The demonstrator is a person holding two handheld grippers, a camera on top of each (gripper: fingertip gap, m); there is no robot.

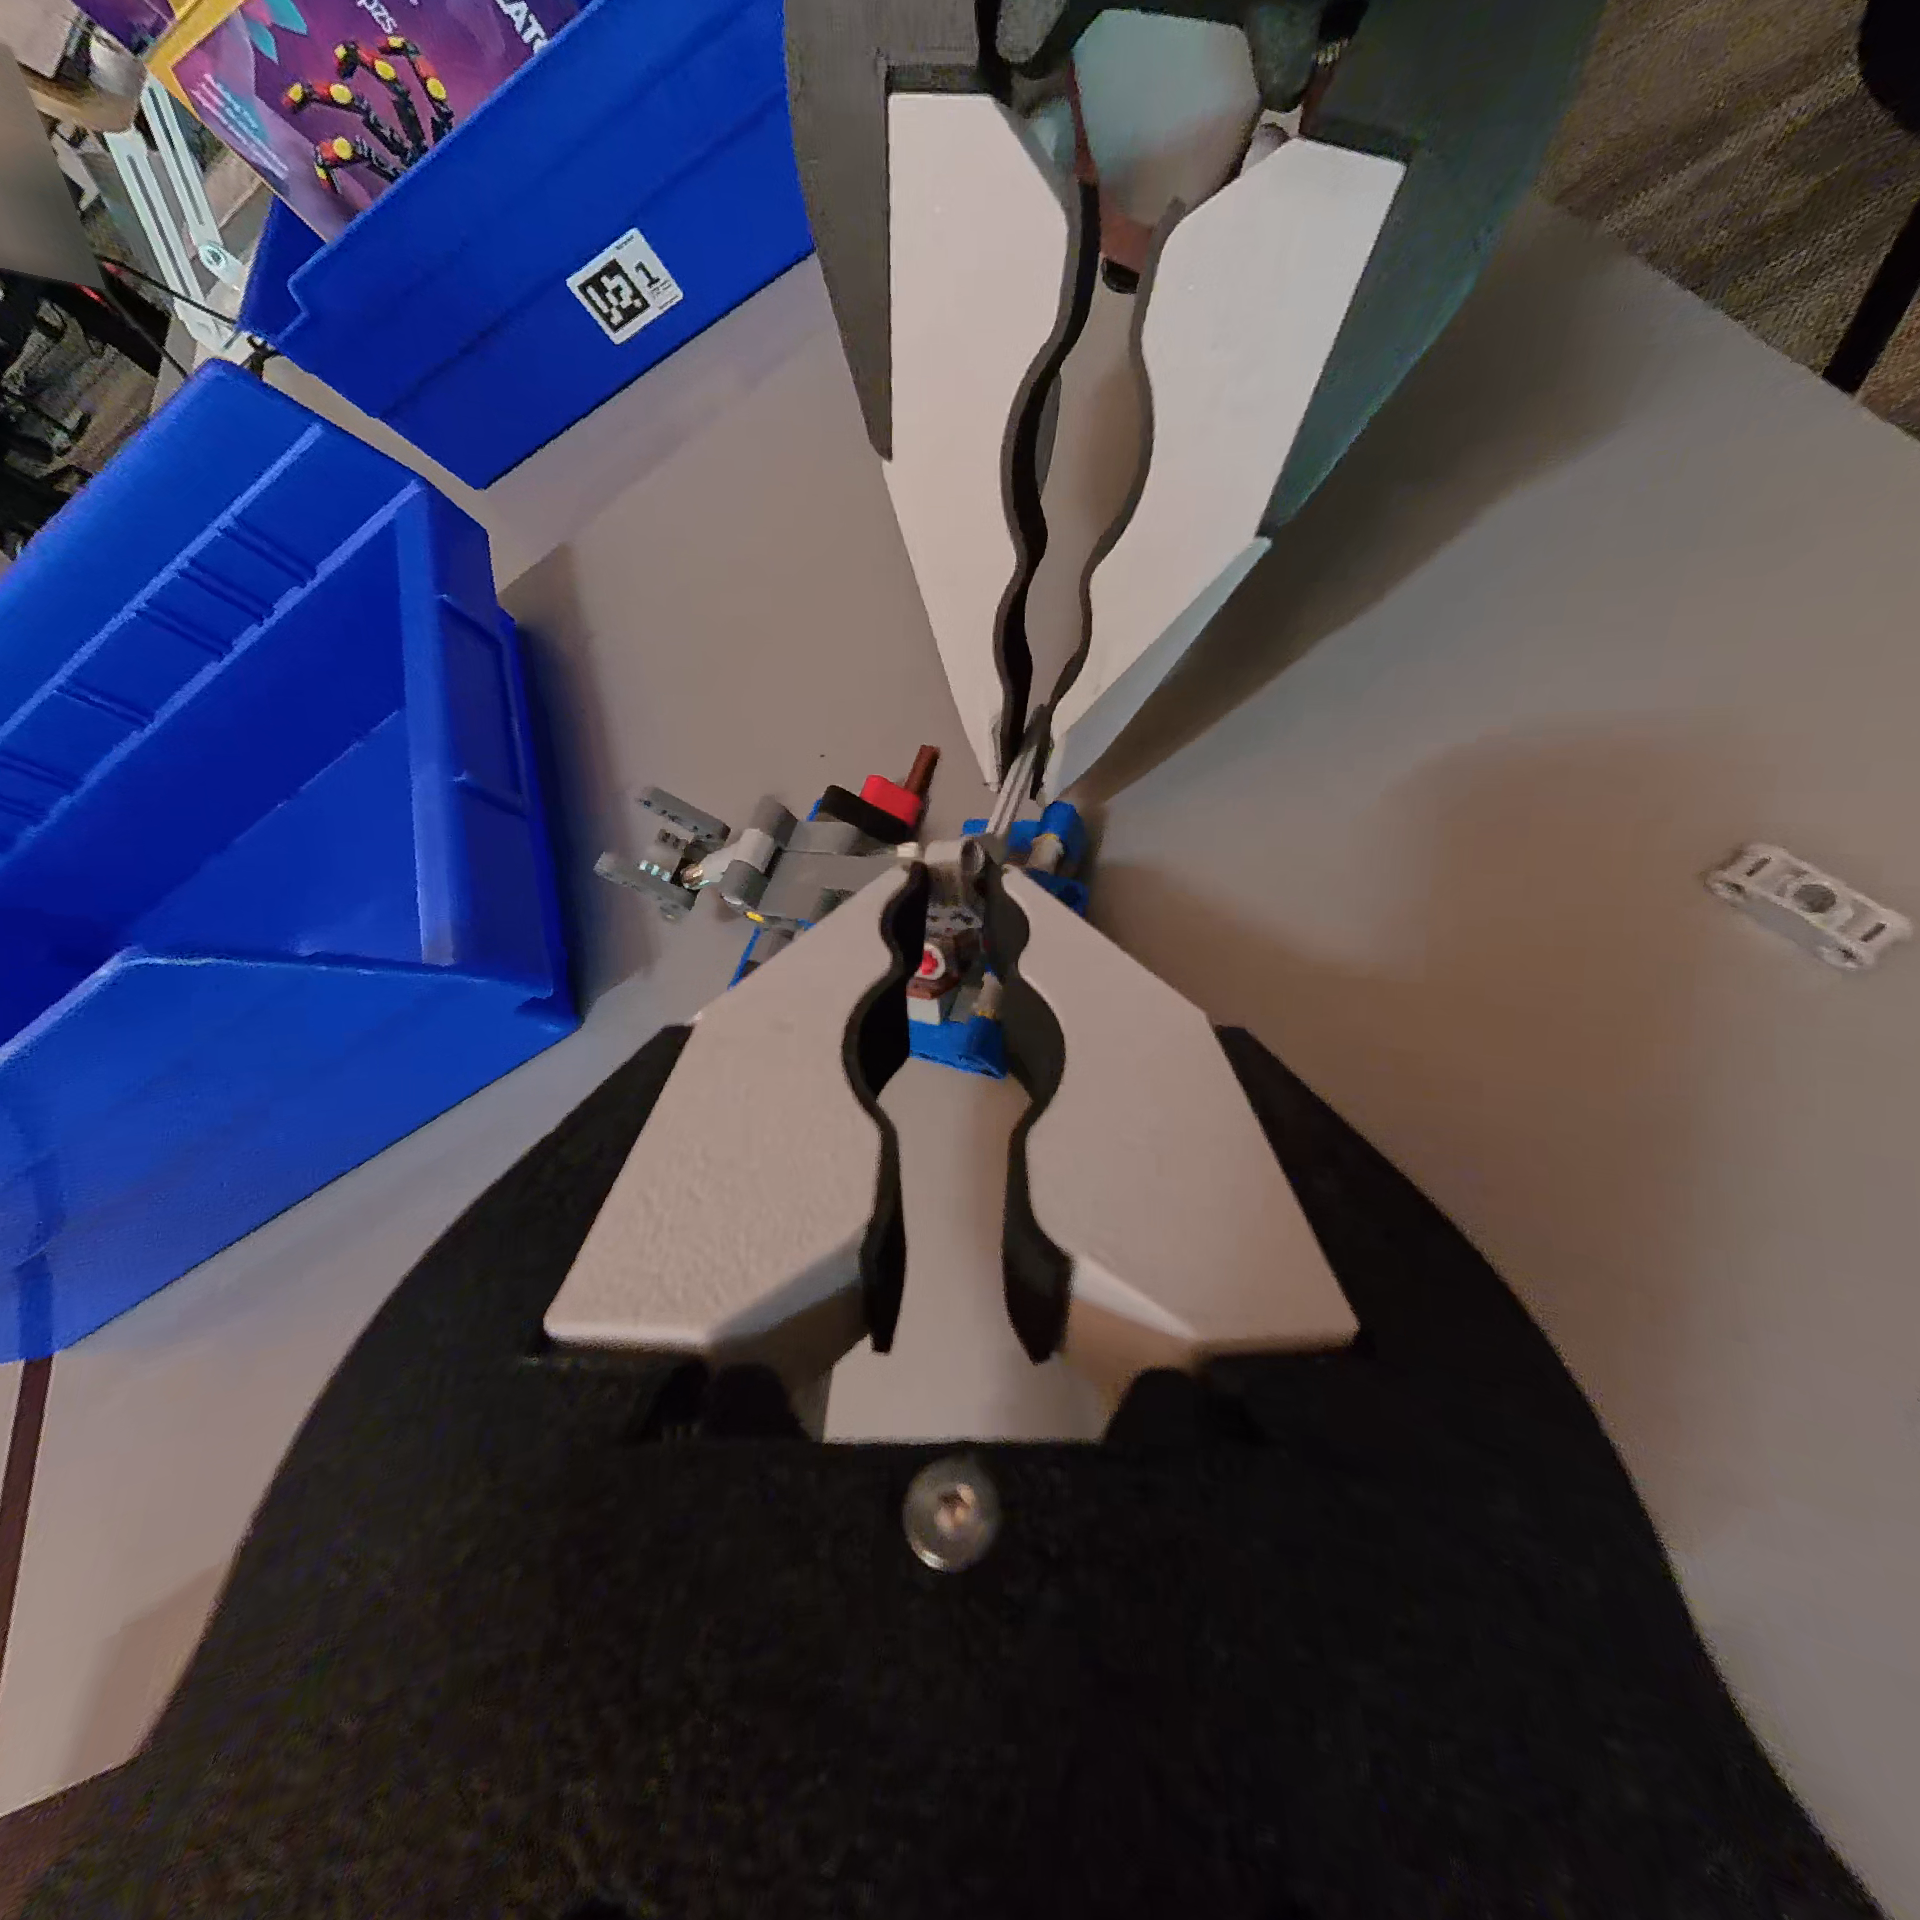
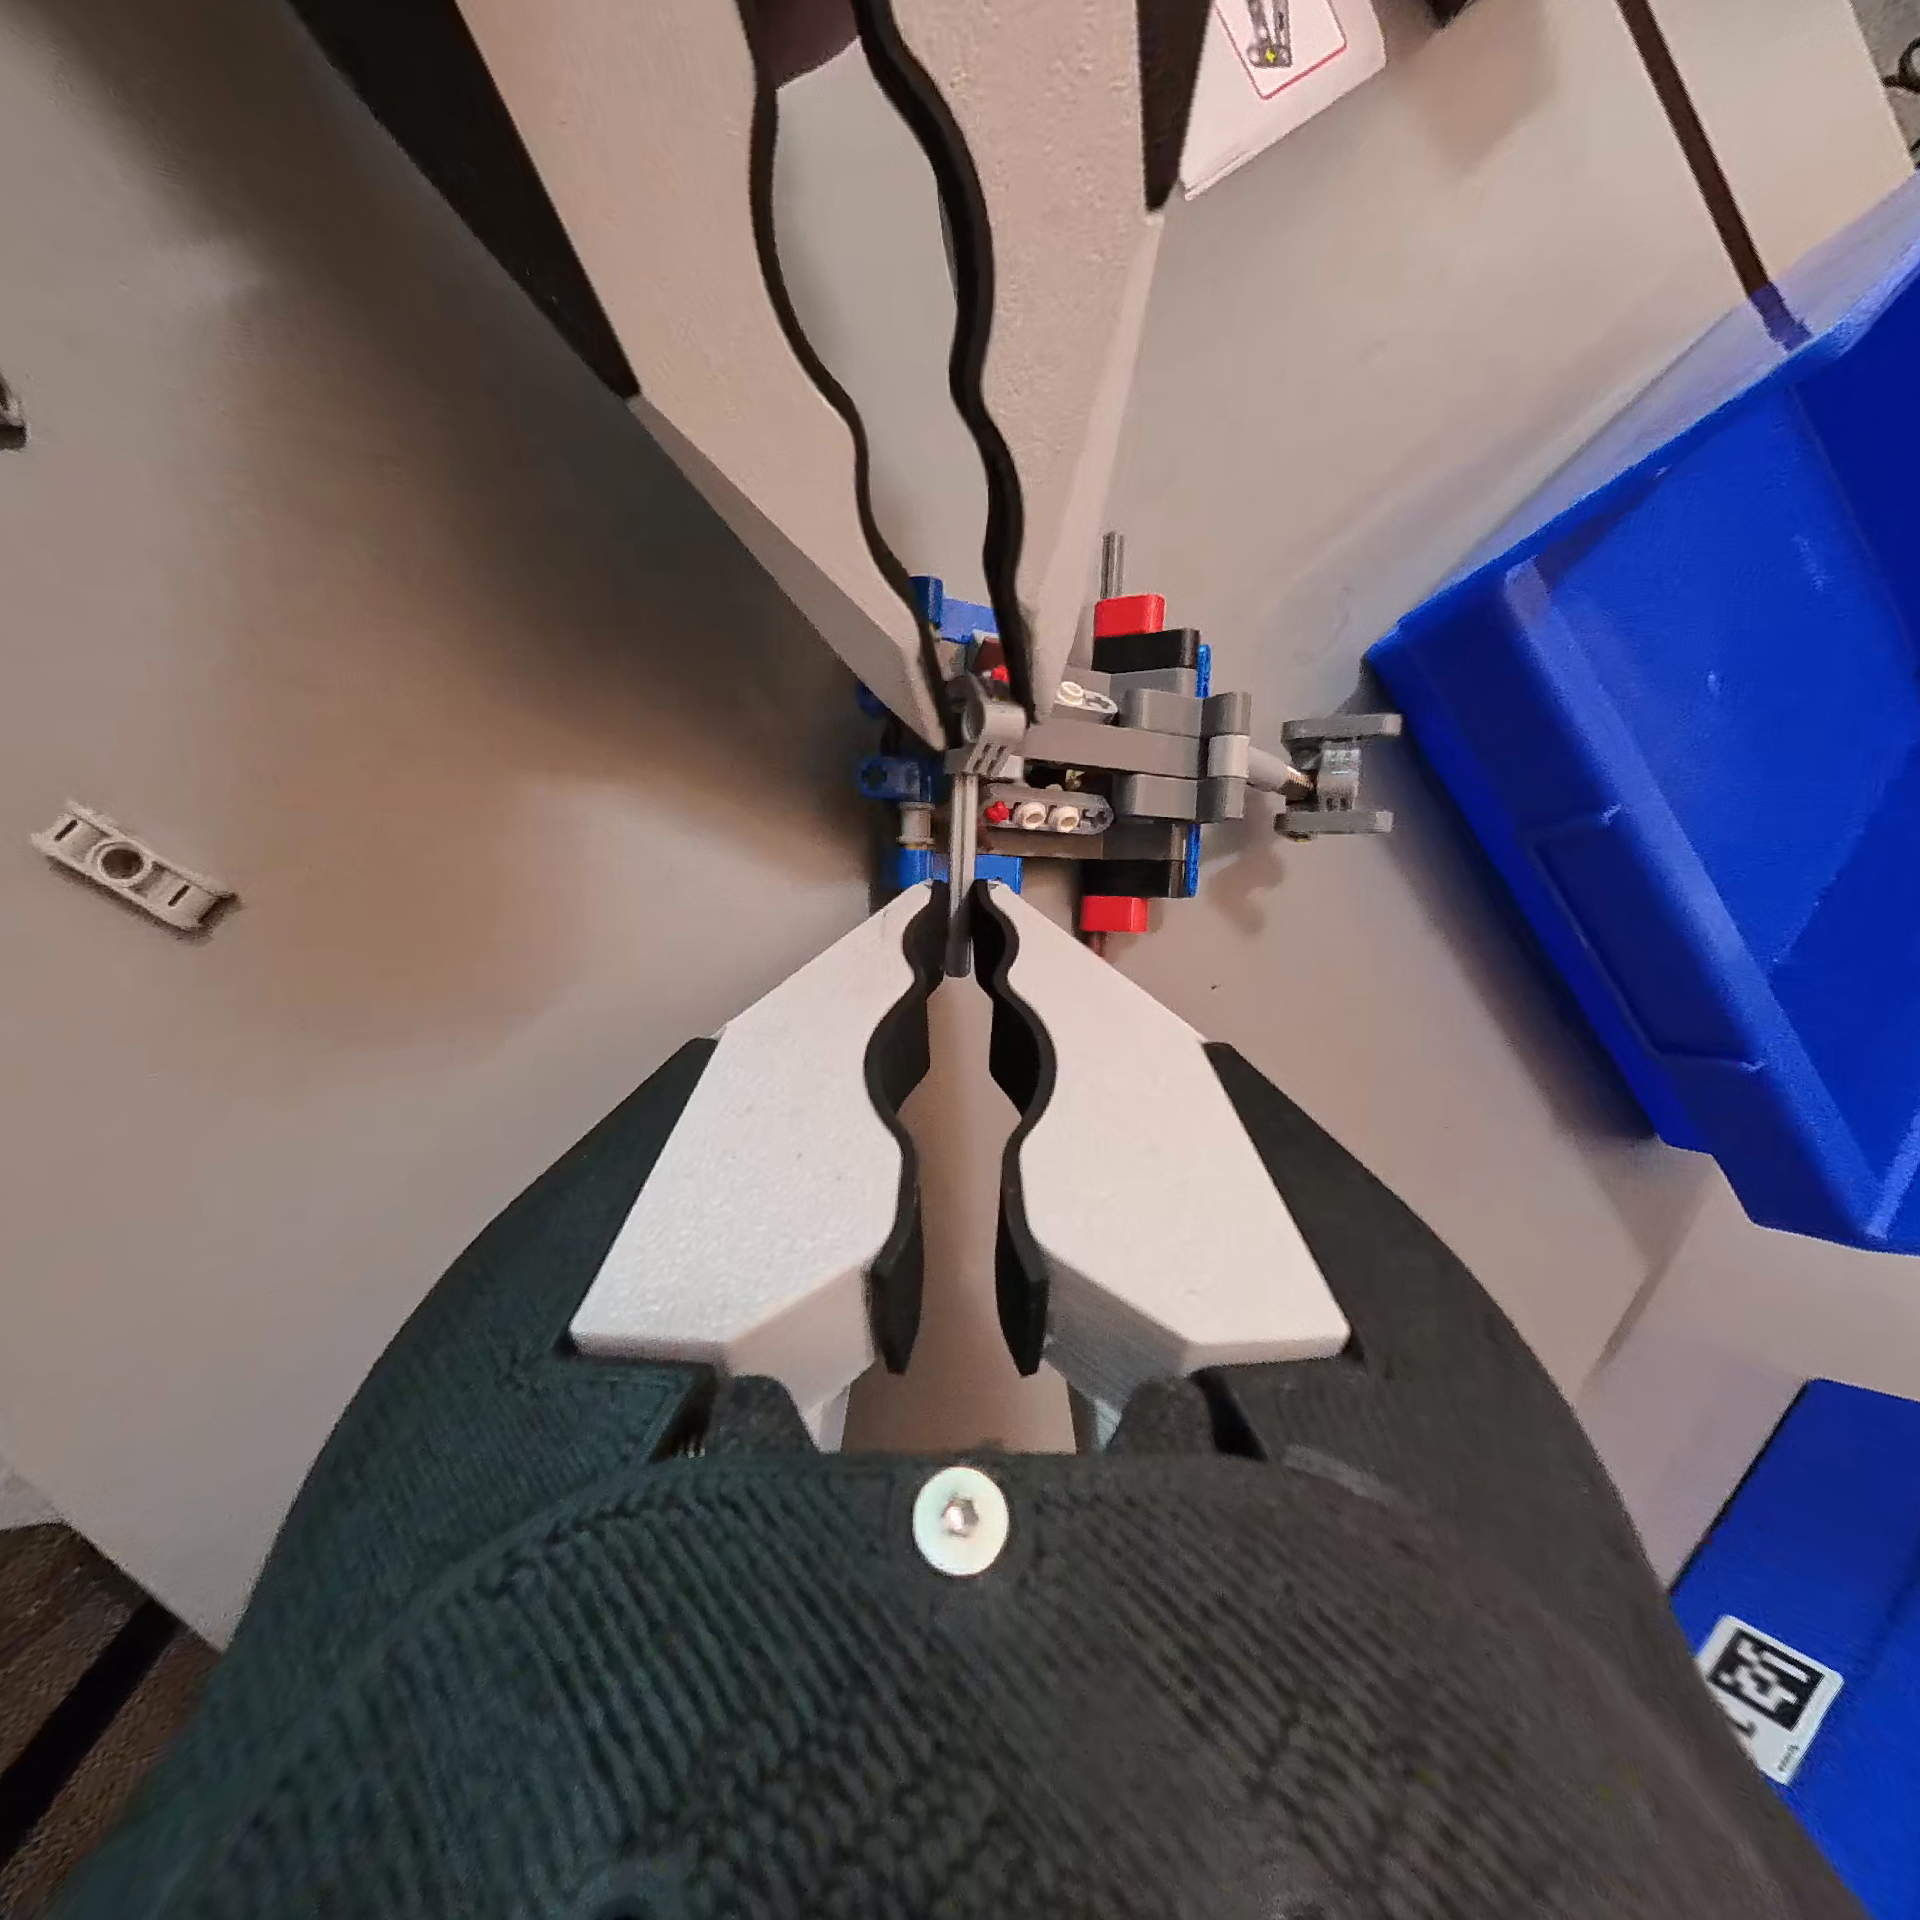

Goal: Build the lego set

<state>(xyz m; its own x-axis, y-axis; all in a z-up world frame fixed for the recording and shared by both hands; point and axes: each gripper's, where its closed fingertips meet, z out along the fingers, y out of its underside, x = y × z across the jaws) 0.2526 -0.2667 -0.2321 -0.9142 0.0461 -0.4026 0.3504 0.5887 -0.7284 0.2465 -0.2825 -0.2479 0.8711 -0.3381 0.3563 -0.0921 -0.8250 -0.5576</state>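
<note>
- Right wrist view: my right gripper (image 2: 961, 940) has its pads pressed on a thin dark grey axle (image 2: 962, 842). The axle runs toward 12 o'clock into the brick model (image 2: 1101, 769) on the grey table (image 2: 468, 644).
- The left gripper (image 2: 987, 707) comes in from 12 o'clock, jaws narrow, pinching the grey connector (image 2: 982, 717) at the axle's far end.
- Left wrist view: same from the other side. Left gripper (image 1: 951, 868) on the connector (image 1: 961, 857), right gripper (image 1: 1023, 764) at 12 o'clock clamped on the axle (image 1: 1006, 810).
- Model is blue, grey, black and red, with a grey claw-like end (image 1: 665, 857) at 9 o'clock, near a blue bin (image 1: 260, 831).
- A loose pale grey plate (image 1: 1808, 904) lies at 3 o'clock, well apart from the model.
- Writing: the second blue bin (image 1: 582, 239) carries a white square-code sticker (image 1: 625, 286). A purple printed box (image 1: 343, 73) stands in that bin; I'm not quoting either. A white card with a red border (image 2: 1288, 52) sits at 1 o'clock in the right view.
</note>
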